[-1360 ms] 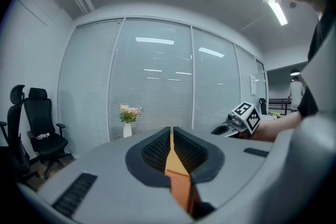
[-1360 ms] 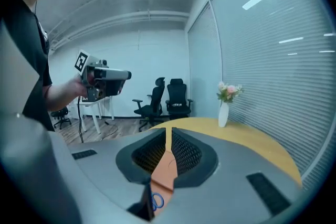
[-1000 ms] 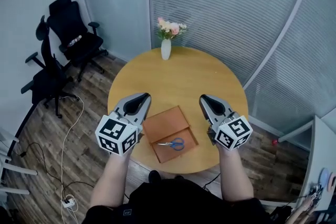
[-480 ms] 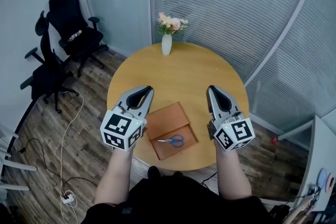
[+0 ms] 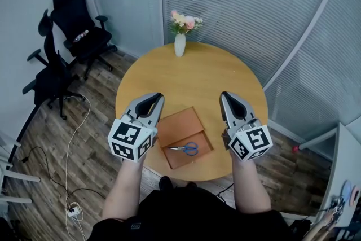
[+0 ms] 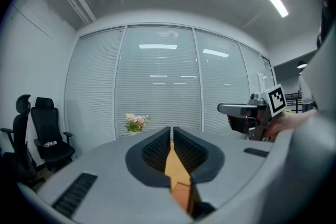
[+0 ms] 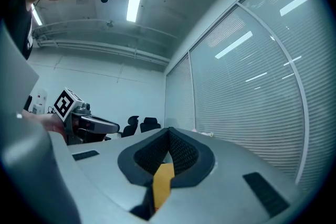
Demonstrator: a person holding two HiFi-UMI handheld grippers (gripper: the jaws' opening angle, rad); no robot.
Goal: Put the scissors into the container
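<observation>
Although a round wooden table (image 5: 197, 73) fills the middle of the head view, only its near edge is occupied by the task's things; a white vase of pink flowers (image 5: 180, 45) is set at the far edge, and black office chairs (image 5: 76, 31) are seen on the floor well apart from it. A shallow brown rectangular container (image 5: 177, 123) is laid close to the near edge, turned at a slant to it, and appears divided into a far part and a near part.

The left gripper (image 5: 153, 97) and the right gripper (image 5: 228, 96) are held above the table on either side of the container, both pointed away from the person. In the left gripper view the left gripper's (image 6: 171, 131) jaws are brought together at the tips with nothing between them, only a sliver of table being seen through the slit. In the right gripper view the right gripper's (image 7: 168, 134) jaws are likewise closed and nothing is gripped.

A pair of blue-handled metal scissors (image 5: 185, 148) is seen lying inside the near part of the container. Its long axis is laid roughly across, blades towards the left gripper, handles towards the right. It lies below and between the two grippers, behind their tips. The placing is judged complete; should a regrasp be wanted, the handles would be met first from the right.
</observation>
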